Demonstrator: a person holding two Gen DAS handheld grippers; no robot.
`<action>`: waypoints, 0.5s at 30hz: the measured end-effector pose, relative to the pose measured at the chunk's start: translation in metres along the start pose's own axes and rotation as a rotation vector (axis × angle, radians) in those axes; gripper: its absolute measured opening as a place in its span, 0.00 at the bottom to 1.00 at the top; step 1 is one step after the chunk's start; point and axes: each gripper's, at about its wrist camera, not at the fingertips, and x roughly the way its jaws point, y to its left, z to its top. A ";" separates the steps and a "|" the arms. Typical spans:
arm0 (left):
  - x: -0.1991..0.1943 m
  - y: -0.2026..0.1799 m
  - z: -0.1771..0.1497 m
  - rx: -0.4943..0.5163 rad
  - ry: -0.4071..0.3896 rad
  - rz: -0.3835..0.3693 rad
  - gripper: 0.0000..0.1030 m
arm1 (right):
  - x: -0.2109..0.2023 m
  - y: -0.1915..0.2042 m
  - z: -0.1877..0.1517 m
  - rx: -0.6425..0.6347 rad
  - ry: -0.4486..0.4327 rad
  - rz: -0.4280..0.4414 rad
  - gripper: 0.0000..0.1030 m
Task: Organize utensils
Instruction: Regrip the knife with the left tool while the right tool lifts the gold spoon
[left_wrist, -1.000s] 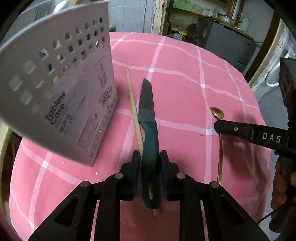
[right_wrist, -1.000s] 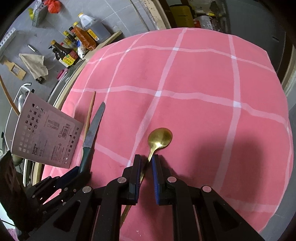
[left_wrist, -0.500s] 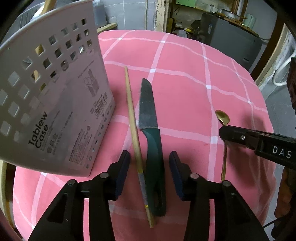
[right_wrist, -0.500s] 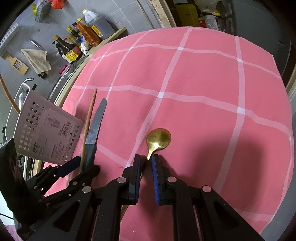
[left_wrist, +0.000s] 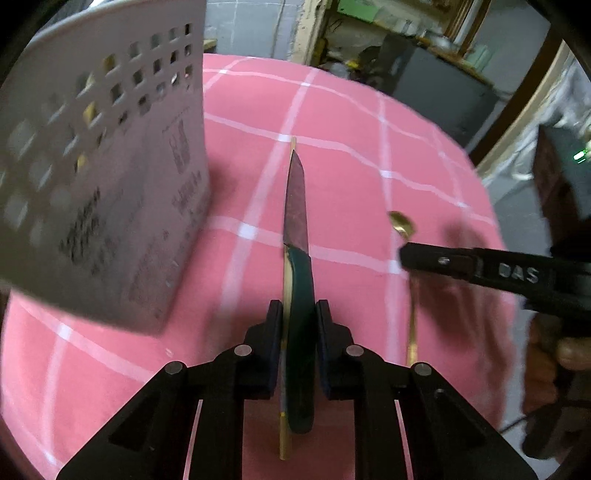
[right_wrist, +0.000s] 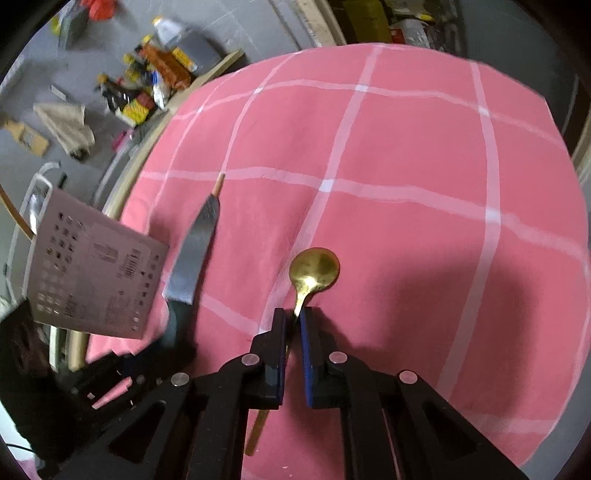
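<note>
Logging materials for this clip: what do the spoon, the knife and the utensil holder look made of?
Spoon: metal, brass-gold, by its dull shine. Knife: dark, mottled blade that glints grey, probably coated steel; dark green handle, likely plastic. Utensil holder: matte pale-grey plastic, judging by its moulded square holes and printed label.

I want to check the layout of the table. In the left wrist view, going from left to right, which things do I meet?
Perforated utensil holder → knife, held in the left gripper → gold spoon → right gripper.
</note>
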 end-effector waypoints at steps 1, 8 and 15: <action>-0.003 0.000 -0.003 0.002 -0.004 -0.010 0.13 | -0.001 -0.005 -0.003 0.032 -0.003 0.030 0.05; -0.009 0.001 -0.017 0.006 0.016 -0.096 0.13 | -0.012 -0.015 -0.022 0.079 -0.047 0.103 0.04; -0.019 0.000 -0.016 -0.005 -0.020 -0.148 0.13 | -0.021 -0.020 -0.029 0.108 -0.083 0.118 0.04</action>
